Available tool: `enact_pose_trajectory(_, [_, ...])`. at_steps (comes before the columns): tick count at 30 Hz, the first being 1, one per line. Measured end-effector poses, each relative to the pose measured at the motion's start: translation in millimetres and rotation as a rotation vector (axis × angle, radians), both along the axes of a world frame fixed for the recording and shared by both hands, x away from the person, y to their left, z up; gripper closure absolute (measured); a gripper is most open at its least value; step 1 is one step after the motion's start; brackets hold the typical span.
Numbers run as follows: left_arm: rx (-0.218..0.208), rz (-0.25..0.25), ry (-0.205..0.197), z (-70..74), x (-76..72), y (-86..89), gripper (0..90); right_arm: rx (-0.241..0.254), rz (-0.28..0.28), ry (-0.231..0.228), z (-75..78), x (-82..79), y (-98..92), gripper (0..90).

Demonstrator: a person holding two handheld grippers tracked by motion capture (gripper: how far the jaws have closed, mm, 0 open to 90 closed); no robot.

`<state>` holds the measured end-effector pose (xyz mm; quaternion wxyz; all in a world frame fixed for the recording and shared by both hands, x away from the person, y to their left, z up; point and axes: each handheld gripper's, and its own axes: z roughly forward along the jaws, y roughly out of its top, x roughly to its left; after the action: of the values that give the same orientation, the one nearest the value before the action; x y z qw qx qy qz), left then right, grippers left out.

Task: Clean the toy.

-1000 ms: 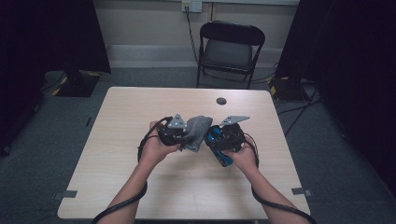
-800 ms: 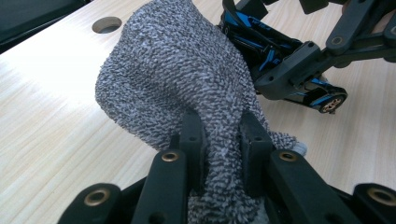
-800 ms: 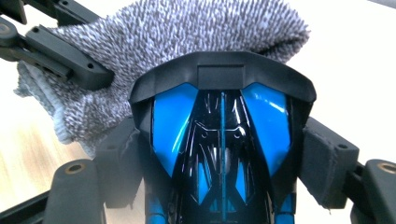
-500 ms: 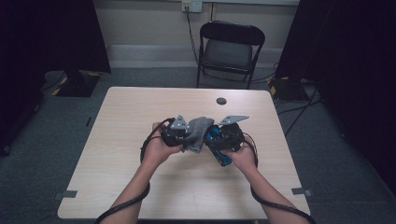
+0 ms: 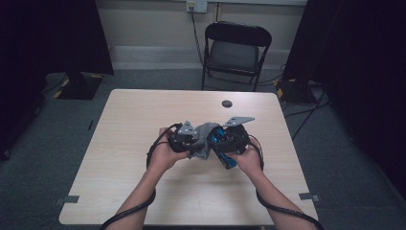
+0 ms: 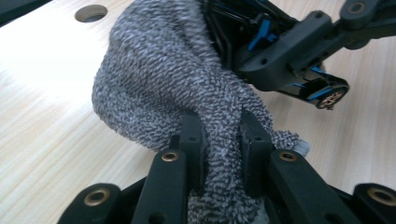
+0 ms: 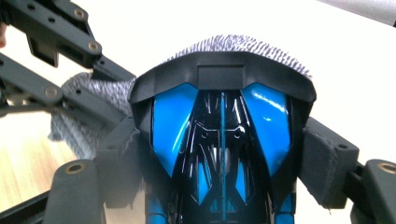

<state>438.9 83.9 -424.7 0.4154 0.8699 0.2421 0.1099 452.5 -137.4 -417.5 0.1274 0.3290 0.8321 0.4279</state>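
Over the middle of the table my left gripper is shut on a grey terry cloth. In the left gripper view the pads pinch a fold of the cloth, which drapes against a black and blue toy car. My right gripper holds that car at the right. In the right gripper view the gripper is shut on the sides of the car, and the cloth lies behind the car's far end and to its left. The left gripper's black links cross the upper left.
A round dark hole sits in the tabletop beyond the grippers. A black folding chair stands behind the table's far edge. Cables trail from both grippers along the forearms to the near edge.
The left gripper with the cloth has shifted slightly toward the person. The right gripper and the car stay in place.
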Motion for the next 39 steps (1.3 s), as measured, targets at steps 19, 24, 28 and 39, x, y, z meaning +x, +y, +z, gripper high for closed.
enact_pose_trajectory(19, [0.011, -0.010, 0.023, -6.5, -2.5, -5.2, 75.1, 0.011, -0.016, -0.009, 7.1, 3.2, 0.9, 25.4])
enact_pose_trajectory(24, [0.016, -0.034, 0.015, -6.9, -4.3, -10.3, 75.1, 0.003, -0.015, -0.009, 9.9, 4.5, 1.4, 25.4])
enact_pose_trajectory(28, [0.012, -0.027, 0.018, -5.9, -5.1, -13.5, 75.0, 0.004, -0.014, -0.010, 11.2, 5.7, 2.3, 25.3])
enact_pose_trajectory(39, [0.026, -0.050, 0.012, -8.1, -9.5, -19.4, 75.1, 0.006, -0.017, -0.008, 13.6, 9.3, 5.5, 25.4])
